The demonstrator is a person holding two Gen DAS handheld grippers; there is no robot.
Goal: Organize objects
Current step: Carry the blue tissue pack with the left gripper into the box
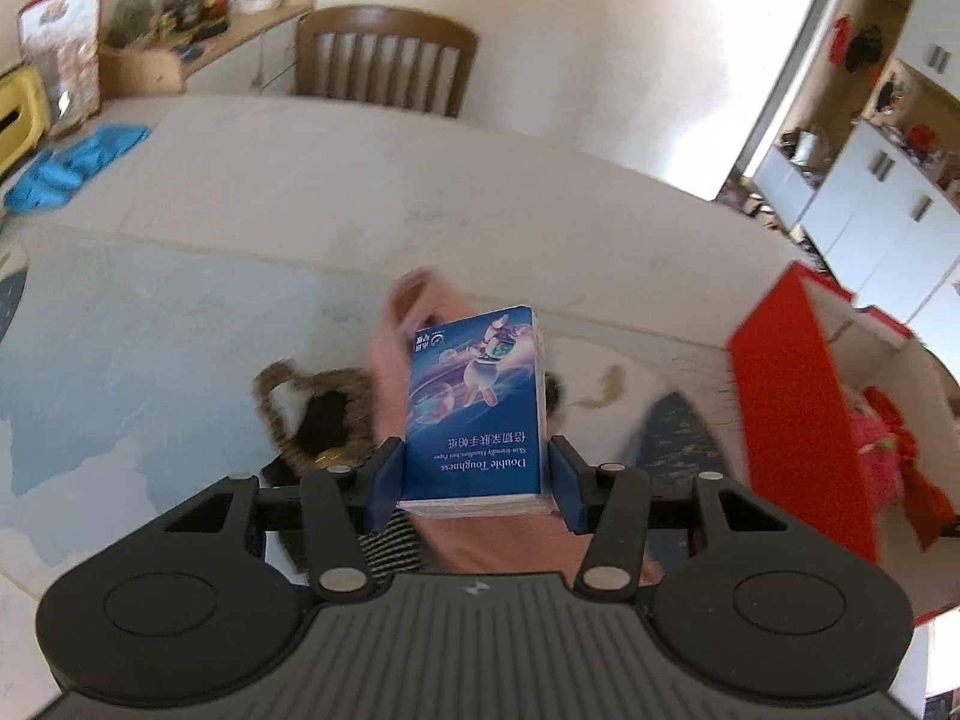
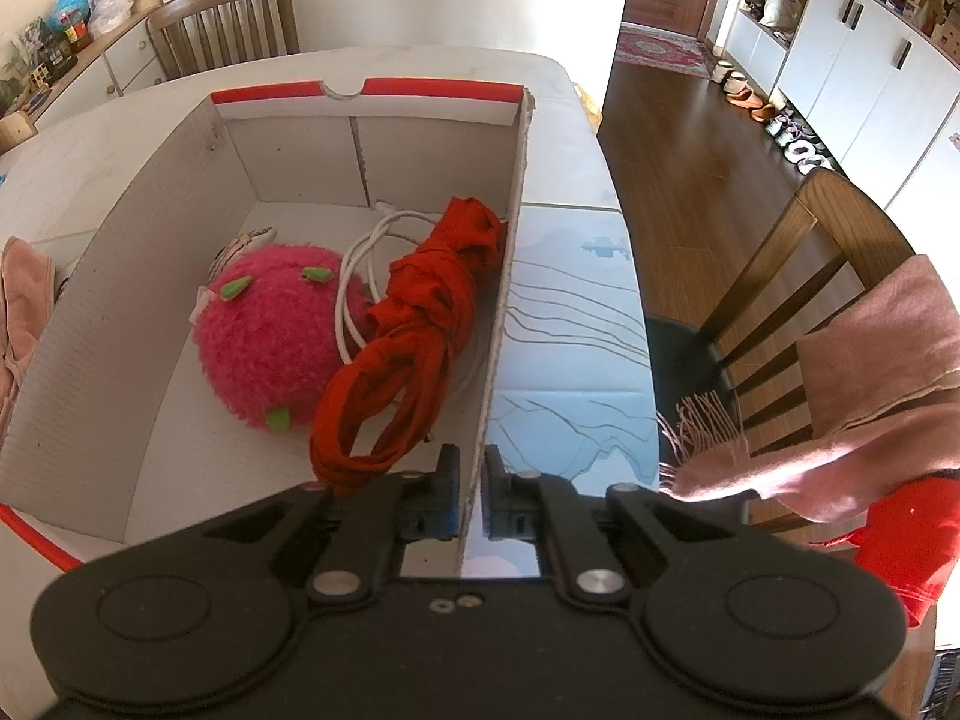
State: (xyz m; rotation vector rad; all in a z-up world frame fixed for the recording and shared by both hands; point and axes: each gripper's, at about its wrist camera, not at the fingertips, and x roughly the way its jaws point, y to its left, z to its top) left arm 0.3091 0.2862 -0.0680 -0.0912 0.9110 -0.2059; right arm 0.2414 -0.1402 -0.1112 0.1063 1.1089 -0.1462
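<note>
Pale table (image 1: 360, 180): left tongs (image 1: 477, 483) clamp tissue pack (image 1: 477, 408), right tongs (image 2: 471, 495) pinch box wall (image 2: 504, 276)

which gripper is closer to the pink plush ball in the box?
Right. The right gripper is clamped on the box wall beside the plush ball; the left gripper holds the tissue pack outside the box.

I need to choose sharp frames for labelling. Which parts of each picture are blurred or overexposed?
Left wrist view: the tissue pack is sharp; the pink cloth and red box are motion-blurred; the wall at upper right is overexposed. Right wrist view: mostly sharp, box wall clear, strong fisheye bending at the edges.
</note>
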